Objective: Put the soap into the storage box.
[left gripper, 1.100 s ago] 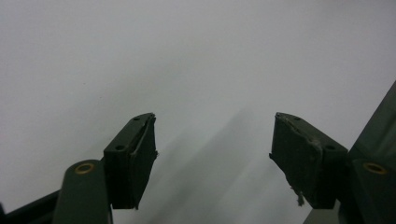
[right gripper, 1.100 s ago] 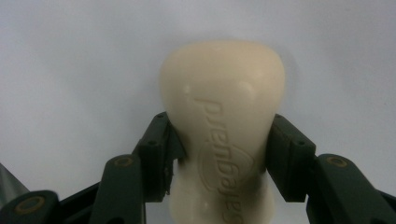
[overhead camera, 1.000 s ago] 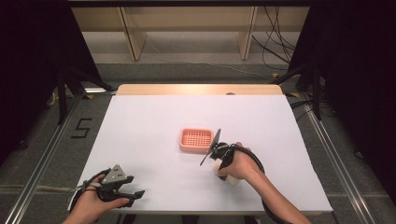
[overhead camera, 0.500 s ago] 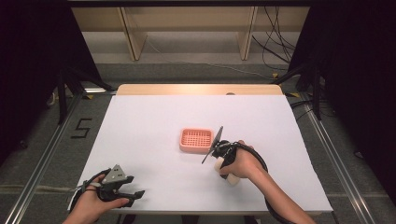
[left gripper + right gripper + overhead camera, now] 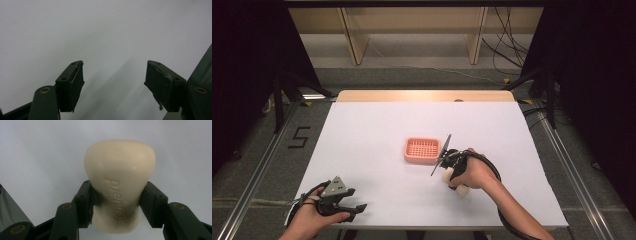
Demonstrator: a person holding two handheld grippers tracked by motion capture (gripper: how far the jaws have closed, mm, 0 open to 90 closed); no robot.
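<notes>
Lab-style recording bay, white worktop [image 5: 377, 130] inside metal rail frame [image 5: 257, 170], black curtains [image 5: 242, 65], loose floor cables [image 5: 507, 55], taped floor number [image 5: 299, 136]

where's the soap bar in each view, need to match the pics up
High view: the cream soap bar sits under the right hand, just right of the pink basket.
Right gripper view: the bar is centre frame, clamped between the two black jaws.
Left gripper view: open jaws over bare tabletop, no bar between them.
Shared landmark: the white tabletop, also behind the bar.
</notes>
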